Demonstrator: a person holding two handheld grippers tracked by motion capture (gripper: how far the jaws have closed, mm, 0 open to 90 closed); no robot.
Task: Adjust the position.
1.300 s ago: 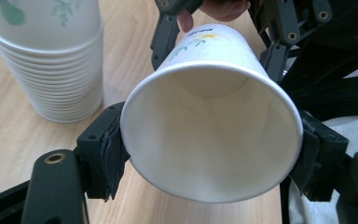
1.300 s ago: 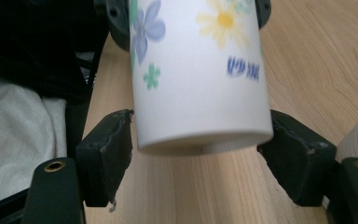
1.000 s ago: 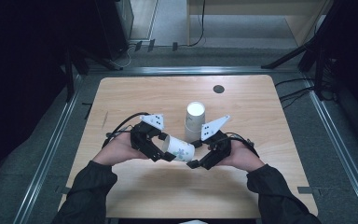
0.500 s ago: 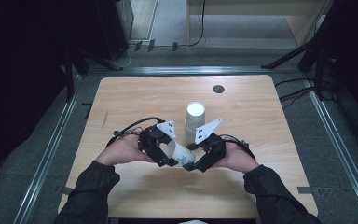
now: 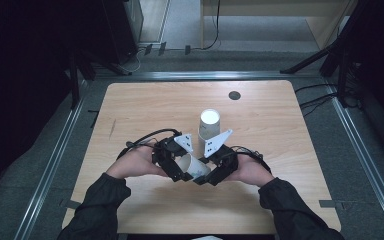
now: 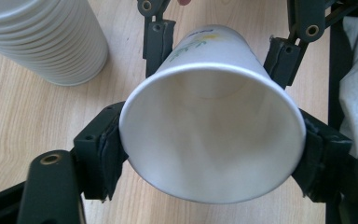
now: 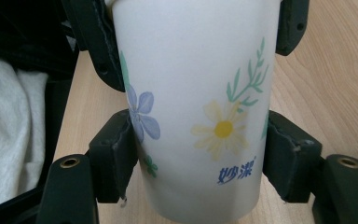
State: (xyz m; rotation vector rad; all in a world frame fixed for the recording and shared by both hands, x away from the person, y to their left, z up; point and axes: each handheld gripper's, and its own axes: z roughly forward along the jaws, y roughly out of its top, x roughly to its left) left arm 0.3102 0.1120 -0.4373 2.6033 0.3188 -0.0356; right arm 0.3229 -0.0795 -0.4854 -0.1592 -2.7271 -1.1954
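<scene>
Dim room, wooden table (image 5: 130,107). Paper cup (image 5: 194,166) on its side near the front edge, long axis level, mouth toward left gripper (image 5: 176,175), base toward right gripper (image 5: 206,178). Left pads clamp the rim; right jaws just closed onto the base end. Cup stack (image 5: 209,125) upright just behind.

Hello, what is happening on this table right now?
A person holds one paper cup on its side between two tongs. The left tongs grip it near the open rim, and the right tongs, whose jaws have just been closing, clamp its flowered wall. A stack of cups stands behind on the table.
</scene>
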